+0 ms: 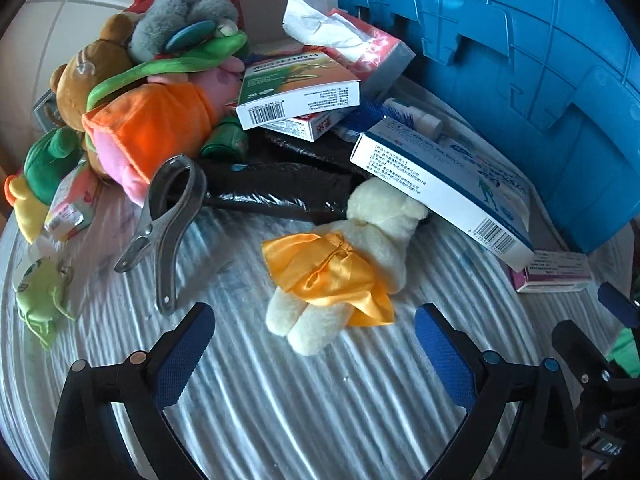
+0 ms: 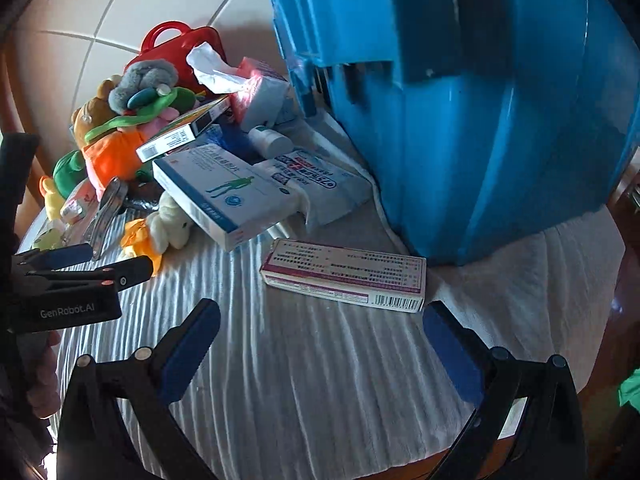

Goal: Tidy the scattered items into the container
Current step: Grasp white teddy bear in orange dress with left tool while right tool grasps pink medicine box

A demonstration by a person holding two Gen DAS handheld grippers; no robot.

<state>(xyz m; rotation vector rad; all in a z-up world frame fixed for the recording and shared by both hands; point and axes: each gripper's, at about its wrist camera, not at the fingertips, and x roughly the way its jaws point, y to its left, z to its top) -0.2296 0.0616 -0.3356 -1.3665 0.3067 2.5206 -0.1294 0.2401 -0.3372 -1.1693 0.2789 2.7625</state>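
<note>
My left gripper (image 1: 316, 344) is open and empty, just in front of a cream plush toy in a yellow dress (image 1: 340, 268), which also shows in the right wrist view (image 2: 160, 228). My right gripper (image 2: 320, 344) is open and empty, just in front of a flat pink-and-white medicine box (image 2: 344, 276), also seen at the right edge of the left wrist view (image 1: 556, 272). The big blue plastic crate (image 2: 480, 120) stands at the back right (image 1: 520, 48). Scattered items lie on a white ribbed cloth (image 2: 320, 380).
A pile at the back left holds plush toys (image 1: 152, 120), a metal clip (image 1: 168, 224), medicine boxes (image 1: 440, 184), a tissue pack (image 1: 360, 44), a black bag (image 1: 272, 188), a white bottle (image 2: 272, 140) and a red case (image 2: 176, 48). The left gripper's body (image 2: 72, 280) sits at the left.
</note>
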